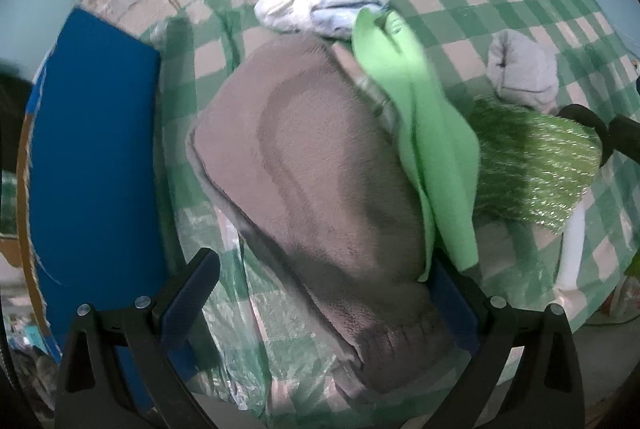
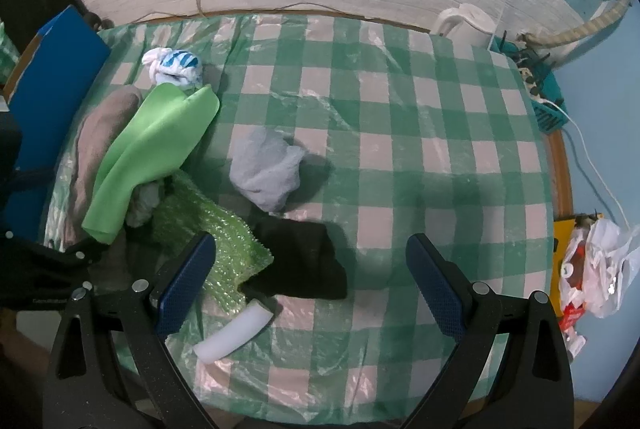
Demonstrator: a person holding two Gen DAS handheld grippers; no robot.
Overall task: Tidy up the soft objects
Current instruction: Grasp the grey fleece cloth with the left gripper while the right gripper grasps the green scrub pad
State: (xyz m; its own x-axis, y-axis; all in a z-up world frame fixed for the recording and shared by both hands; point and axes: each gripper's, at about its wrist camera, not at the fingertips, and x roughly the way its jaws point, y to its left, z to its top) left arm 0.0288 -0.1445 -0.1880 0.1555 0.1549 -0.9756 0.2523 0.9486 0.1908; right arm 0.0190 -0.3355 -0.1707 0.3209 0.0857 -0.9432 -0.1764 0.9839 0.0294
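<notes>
left gripper (image 1: 320, 285): fingers spread, brown towel (image 1: 320, 165) lying between them; right finger touching or hidden behind the towel's edge, left finger apart from it; cannot tell whether any grip.
right gripper (image 2: 310, 269): fingers spread wide, nothing between them, hovering over the near part of the table.
brown towel: left side of the table, just beside the blue box (image 1: 92, 157).
green cloth (image 2: 152, 153): draped over the towel's right edge, folded, far end pointing at the white-and-blue bundle (image 2: 174, 67).
white-and-blue bundle: far left, touching the cloth's tip.
bubble wrap (image 2: 212, 229): green, crumpled, near side of the cloth, partly behind the right gripper's left finger.
black cloth (image 2: 304, 261): touching the bubble wrap's right edge, near centre.
grey sock (image 2: 266, 169): balled, mid-table, apart from the black cloth.
white foam block (image 2: 234, 333): near edge, tilted, just beside the bubble wrap.
tablecloth (image 2: 400, 109): green-white check under clear plastic.
kettle (image 2: 466, 23): white, far right corner.
</notes>
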